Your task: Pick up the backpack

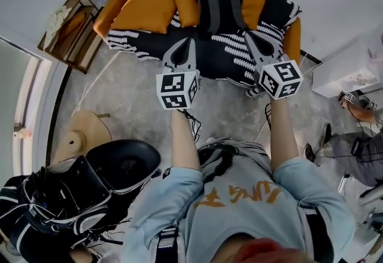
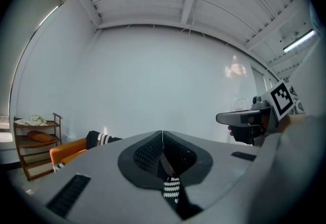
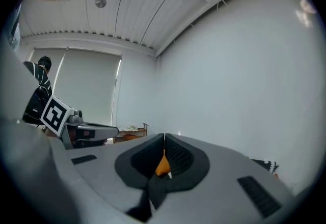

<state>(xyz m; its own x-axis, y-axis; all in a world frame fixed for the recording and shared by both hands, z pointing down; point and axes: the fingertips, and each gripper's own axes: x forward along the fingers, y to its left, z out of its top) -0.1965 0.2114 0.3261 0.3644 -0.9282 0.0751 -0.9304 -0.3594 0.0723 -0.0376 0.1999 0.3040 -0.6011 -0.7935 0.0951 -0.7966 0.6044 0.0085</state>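
Note:
In the head view a dark grey backpack stands upright against the back of a sofa that has a black-and-white cover and orange cushions. My left gripper is held level over the sofa's front, below and left of the backpack, jaws shut and empty. At the backpack's lower right my right gripper is also shut and empty. In the left gripper view the left gripper shows closed jaws, with the right gripper beside it. The right gripper view shows the right gripper closed, orange cushion behind the jaws.
A wooden shelf stands left of the sofa, also seen as the shelf in the left gripper view. A round wooden stool and a black bag sit at lower left. Another person and a white cabinet are at right.

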